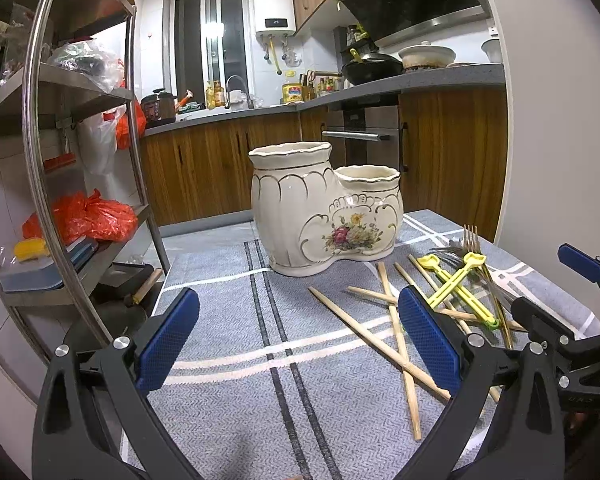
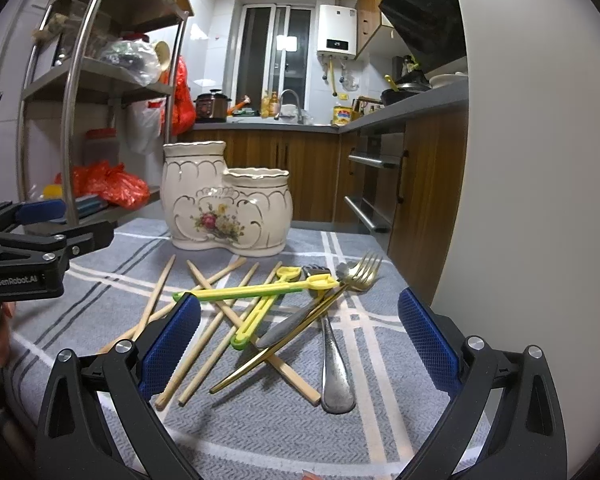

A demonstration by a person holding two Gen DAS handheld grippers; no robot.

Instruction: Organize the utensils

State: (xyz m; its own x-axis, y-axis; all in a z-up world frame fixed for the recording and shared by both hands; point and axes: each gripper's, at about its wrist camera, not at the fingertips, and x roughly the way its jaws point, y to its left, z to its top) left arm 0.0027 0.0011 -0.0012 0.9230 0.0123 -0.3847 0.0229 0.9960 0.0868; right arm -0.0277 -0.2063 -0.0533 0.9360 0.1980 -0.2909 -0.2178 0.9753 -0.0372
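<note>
A cream ceramic holder point(image 1: 324, 208) with two cups and a flower print stands on the grey checked cloth; it also shows in the right wrist view point(image 2: 224, 204). A heap of utensils lies in front of it: several wooden chopsticks point(image 2: 204, 344), two yellow plastic picks point(image 2: 260, 290), a gold fork point(image 2: 356, 276) and a silver spoon point(image 2: 334, 364). The heap shows right of my left gripper point(image 1: 298, 340), which is open and empty above the cloth. My right gripper point(image 2: 298, 340) is open and empty, just short of the heap.
A steel shelf rack point(image 1: 80, 160) with red bags stands left of the table. Kitchen counters with wooden cabinets point(image 1: 220, 168) and an oven lie behind. A white wall point(image 2: 540, 200) edges the table on the right. The left gripper's body shows at the left of the right wrist view point(image 2: 28, 248).
</note>
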